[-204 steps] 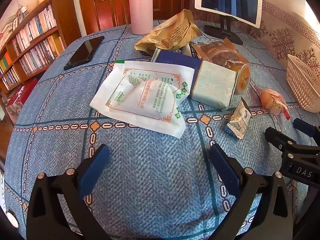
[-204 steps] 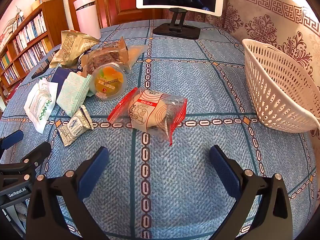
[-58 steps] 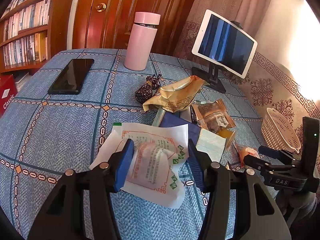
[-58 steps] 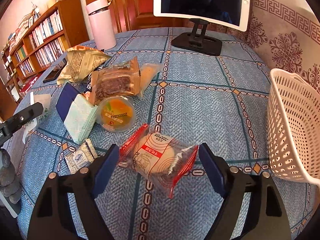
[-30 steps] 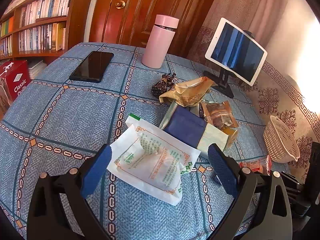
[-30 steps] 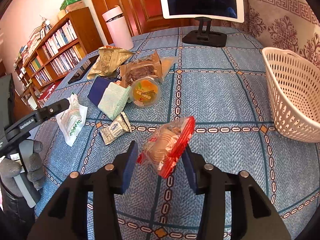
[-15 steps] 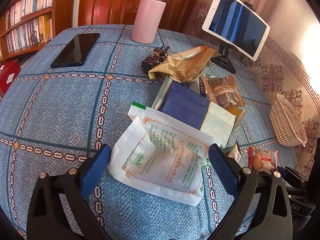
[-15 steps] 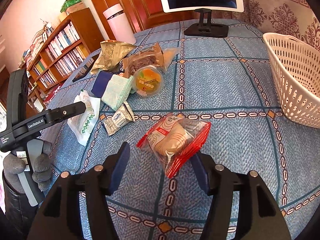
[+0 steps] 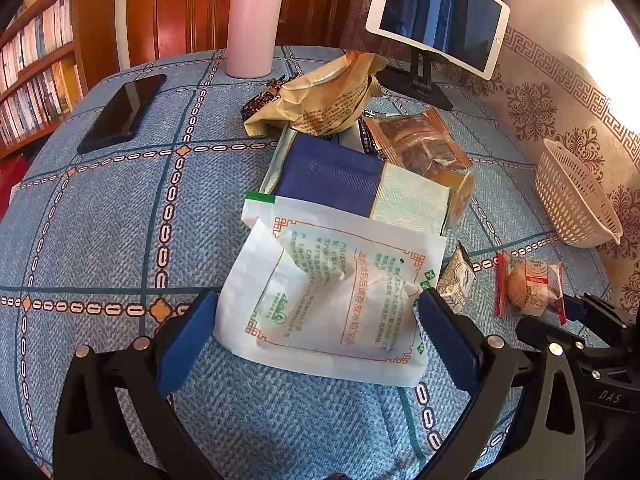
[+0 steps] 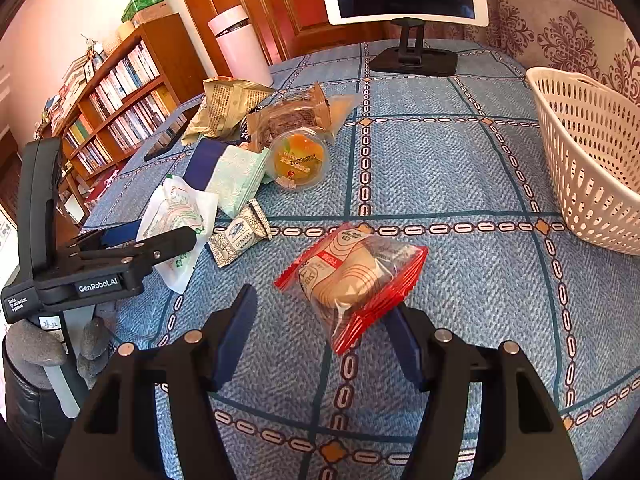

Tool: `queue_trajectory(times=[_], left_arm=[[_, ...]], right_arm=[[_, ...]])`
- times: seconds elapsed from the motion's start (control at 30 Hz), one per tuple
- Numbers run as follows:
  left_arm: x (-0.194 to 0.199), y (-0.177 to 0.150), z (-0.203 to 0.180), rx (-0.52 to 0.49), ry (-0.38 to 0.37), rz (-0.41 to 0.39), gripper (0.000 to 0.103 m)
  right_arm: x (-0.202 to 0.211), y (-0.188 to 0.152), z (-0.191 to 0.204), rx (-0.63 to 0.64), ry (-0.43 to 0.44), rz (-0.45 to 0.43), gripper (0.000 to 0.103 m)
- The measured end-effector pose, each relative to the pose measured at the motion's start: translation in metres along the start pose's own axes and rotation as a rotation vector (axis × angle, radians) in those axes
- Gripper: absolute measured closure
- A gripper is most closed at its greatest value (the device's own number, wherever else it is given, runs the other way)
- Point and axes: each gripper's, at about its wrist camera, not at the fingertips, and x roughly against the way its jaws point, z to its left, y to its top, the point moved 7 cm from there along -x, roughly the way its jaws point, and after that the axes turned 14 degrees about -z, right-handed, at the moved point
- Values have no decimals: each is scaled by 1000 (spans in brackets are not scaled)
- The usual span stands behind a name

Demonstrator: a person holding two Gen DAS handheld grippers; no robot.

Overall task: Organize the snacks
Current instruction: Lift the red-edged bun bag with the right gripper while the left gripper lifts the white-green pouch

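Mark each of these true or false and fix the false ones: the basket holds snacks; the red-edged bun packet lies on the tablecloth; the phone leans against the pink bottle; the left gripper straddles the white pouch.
1. The basket holds snacks. False: what shows of its inside is empty.
2. The red-edged bun packet lies on the tablecloth. True; the right gripper's jaws are opening around it.
3. The phone leans against the pink bottle. False: it lies flat, apart from the bottle.
4. The left gripper straddles the white pouch. True.
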Motion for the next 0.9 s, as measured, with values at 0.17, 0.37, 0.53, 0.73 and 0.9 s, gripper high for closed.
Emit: queue_trajectory(times=[0.17,0.37,0.53,0.73,0.9], left_arm=[[-3,-1,-4,-48,28,12,3],[10,2,-9,-16,-19,-39,47],[30,7,-10,1,-10,-112,53],[58,25,-13,14,-22,-190,53],[74,37,-22,21,-46,-227,53]], right_arm=[[-2,1,0,12,-10,-1,39],[-1,2,-6,40,-55,-9,63],[6,4,-9,17,-44,-31,73],[23,17,-3,9,-18,-91,83],[26,21,-1,17,1,-90,82]])
